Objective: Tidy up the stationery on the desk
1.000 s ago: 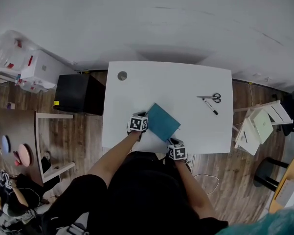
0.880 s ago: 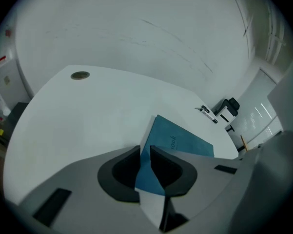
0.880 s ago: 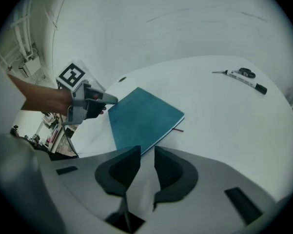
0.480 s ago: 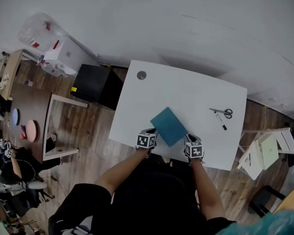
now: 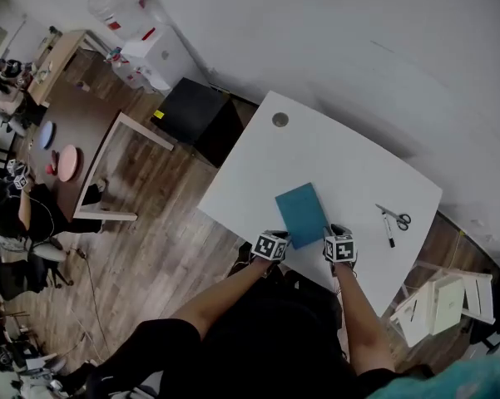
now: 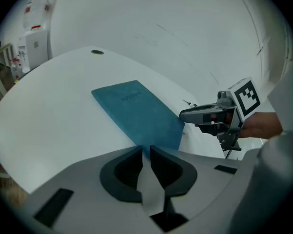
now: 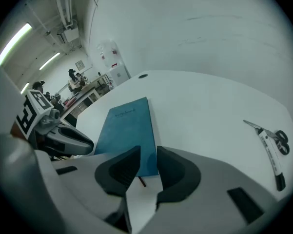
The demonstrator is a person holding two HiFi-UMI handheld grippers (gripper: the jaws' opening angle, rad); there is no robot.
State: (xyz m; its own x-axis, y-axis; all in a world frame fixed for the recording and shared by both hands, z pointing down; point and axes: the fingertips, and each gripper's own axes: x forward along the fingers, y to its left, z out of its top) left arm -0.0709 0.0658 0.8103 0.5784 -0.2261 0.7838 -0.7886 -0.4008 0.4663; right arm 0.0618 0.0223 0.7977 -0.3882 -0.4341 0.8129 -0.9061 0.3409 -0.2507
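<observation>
**Q:** What's your feed showing, where's the stationery at?

**Me:** The teal notebook [image 5: 303, 214] is lying flat and closed on the white desk [image 5: 316, 148]. It's close to the near edge and skewed against the desk's sides. I've got both grippers at its near end. The left gripper [image 6: 146, 152] has its jaws almost together, just a thin slit, and the notebook's near corner runs right up to that slit. The right gripper [image 7: 148, 155] has a wider gap. The notebook's near edge sits in it, with a little red ribbon bookmark [image 7: 142, 181] poking out onto the desk.

**Q:** So are you clamped on it or not?

**Me:** Doesn't look like it from here. The book is flat on the desk and neither pair of jaws seems to be squeezing it. On the left the gap is so tight I honestly can't say if the tips touch the cover. The scissors [image 5: 397, 218] and the pen [image 5: 388, 233] are lying side by side, well off to the right of the notebook near the desk's right edge, clear of both grippers. There's a round cable hole [image 5: 279, 120] at the far left corner.
</observation>
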